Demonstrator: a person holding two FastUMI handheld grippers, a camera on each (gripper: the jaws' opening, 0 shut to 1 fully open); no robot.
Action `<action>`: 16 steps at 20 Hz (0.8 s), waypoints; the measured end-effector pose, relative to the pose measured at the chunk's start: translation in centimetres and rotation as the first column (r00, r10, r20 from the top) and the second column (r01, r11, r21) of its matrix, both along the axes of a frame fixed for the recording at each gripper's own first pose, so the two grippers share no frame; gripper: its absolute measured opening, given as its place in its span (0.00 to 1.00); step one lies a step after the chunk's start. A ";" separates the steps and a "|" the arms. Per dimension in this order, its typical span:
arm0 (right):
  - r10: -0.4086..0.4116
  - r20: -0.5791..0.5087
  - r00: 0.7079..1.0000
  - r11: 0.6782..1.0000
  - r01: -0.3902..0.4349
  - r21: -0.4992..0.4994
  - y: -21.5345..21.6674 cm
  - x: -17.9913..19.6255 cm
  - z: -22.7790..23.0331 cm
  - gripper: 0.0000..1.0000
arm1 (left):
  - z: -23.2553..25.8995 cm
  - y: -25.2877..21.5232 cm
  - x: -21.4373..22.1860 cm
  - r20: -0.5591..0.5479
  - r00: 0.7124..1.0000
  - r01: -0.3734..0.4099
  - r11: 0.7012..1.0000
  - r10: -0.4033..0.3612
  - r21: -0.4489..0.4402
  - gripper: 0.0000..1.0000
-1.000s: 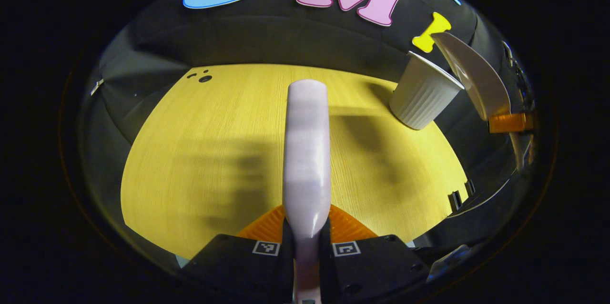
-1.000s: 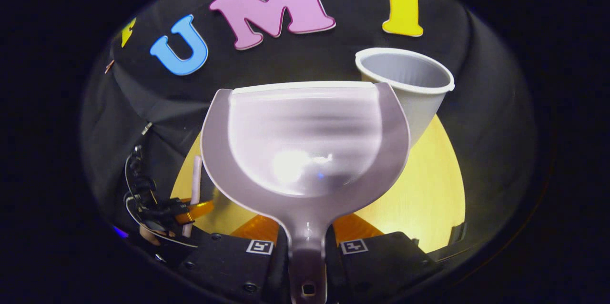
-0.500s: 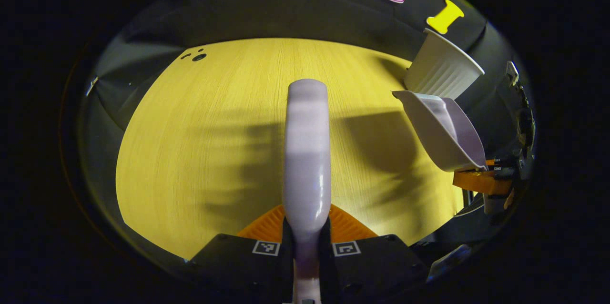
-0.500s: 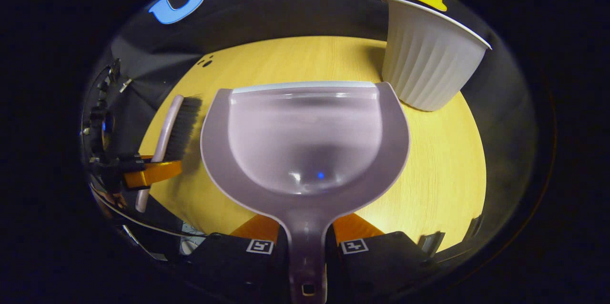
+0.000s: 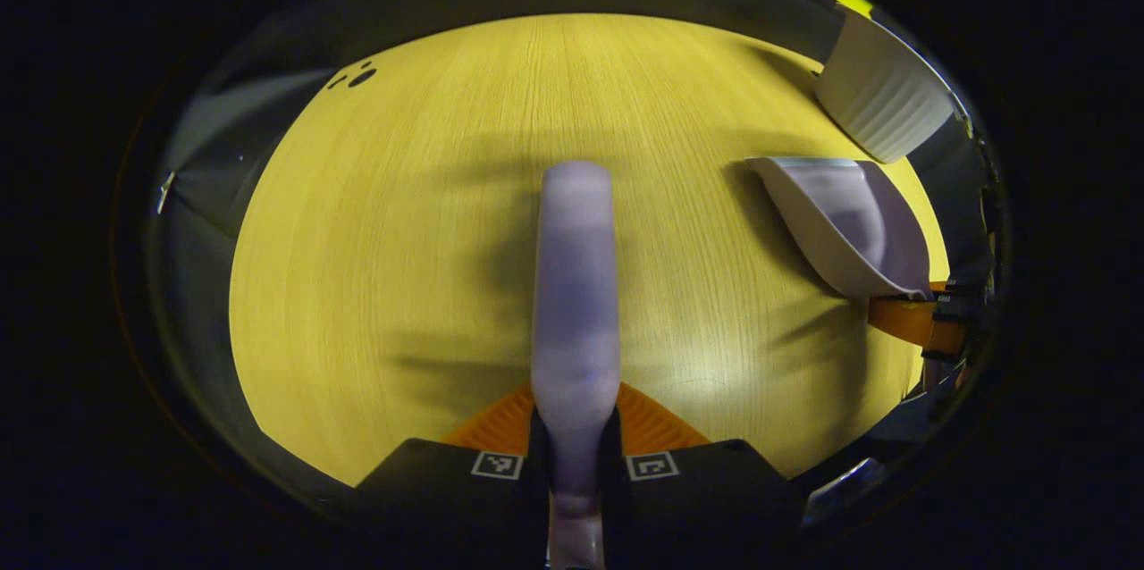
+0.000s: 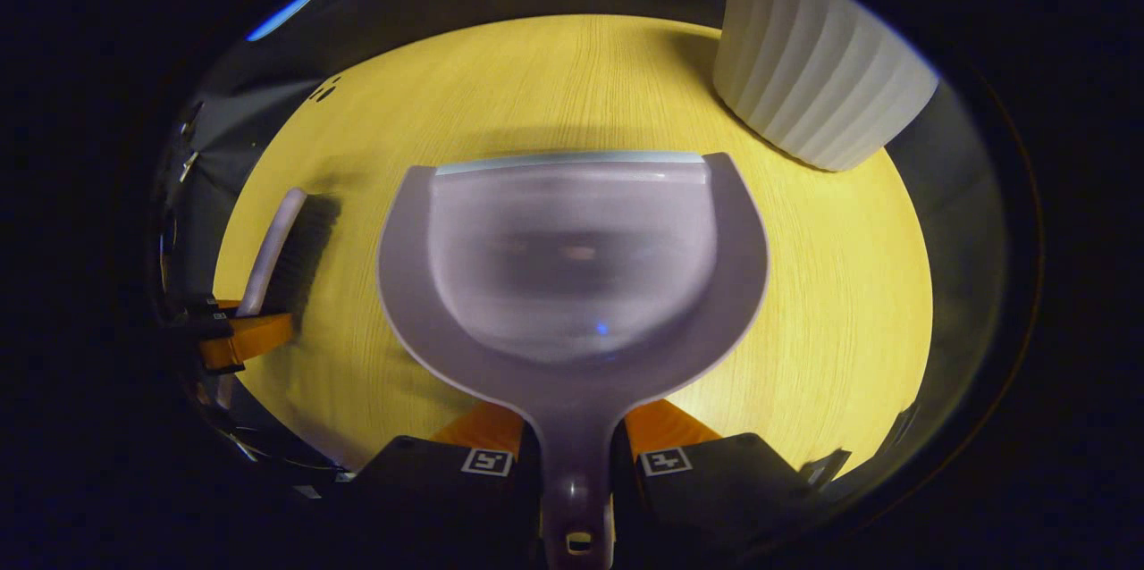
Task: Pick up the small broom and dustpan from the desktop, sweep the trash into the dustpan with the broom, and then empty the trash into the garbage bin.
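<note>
- I am seeing the worktop (image 5: 393, 222) glowing bright yellow while the booth around it is sitting in near darkness.
- Soft, smeared shadows are lying across the wood, and a pale glare patch is showing near its close edge.
- The broom (image 5: 575, 284) and dustpan (image 6: 572, 266) are looking motion-blurred.
- Fisheye bending is curving the worktop's edges in both views.

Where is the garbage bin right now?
In the right gripper view, the garbage bin stands on the desktop at upper right, just beyond the dustpan.
</note>
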State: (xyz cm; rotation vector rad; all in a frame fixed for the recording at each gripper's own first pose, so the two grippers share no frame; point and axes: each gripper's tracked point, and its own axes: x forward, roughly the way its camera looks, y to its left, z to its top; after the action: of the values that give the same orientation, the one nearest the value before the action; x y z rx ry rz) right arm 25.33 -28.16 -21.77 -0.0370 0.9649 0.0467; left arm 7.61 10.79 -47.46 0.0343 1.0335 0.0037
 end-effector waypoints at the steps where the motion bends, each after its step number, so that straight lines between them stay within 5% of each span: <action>1: 0.001 0.000 1.000 1.000 -0.001 0.007 0.2 0.0 0.2 0.37 | -0.2 0.1 0.0 -0.002 1.000 -0.010 1.000 0.010 0.001 0.27; 5: 0.003 -0.006 1.000 0.998 -0.002 0.063 1.1 -0.2 0.5 0.42 | -0.3 -0.1 -0.2 0.011 1.000 -0.024 1.000 0.024 -0.009 0.32; 6: -0.001 0.000 1.000 0.998 0.001 0.068 1.1 -0.2 0.8 0.56 | 0.0 -0.1 -0.1 0.028 1.000 -0.015 1.000 0.015 -0.015 0.39; 8: -0.020 0.042 0.999 0.997 0.016 0.076 0.8 -0.1 1.6 0.93 | 1.1 -0.1 -0.1 0.072 0.997 0.008 1.000 -0.008 0.005 0.69; 10: -0.058 0.073 0.996 0.994 0.051 0.092 0.6 -1.0 3.1 1.00 | 2.9 0.1 -0.7 0.143 0.989 0.036 0.998 -0.042 0.042 0.99; 13: -0.095 0.186 0.978 0.993 0.079 0.087 -0.7 -2.3 6.7 1.00 | 7.2 0.0 -2.0 0.311 0.948 0.041 0.996 -0.064 0.080 0.97; 16: -0.124 0.357 0.926 0.992 0.107 0.067 -2.7 -3.7 12.2 0.99 | 13.0 -1.0 -4.1 0.504 0.863 0.045 0.999 -0.047 0.016 0.96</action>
State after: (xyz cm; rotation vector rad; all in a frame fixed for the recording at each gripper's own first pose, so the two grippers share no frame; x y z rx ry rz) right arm 21.64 -30.82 -9.54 0.0528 0.5954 -0.0463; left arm 3.54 9.84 -34.48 0.0579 0.5045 -0.0283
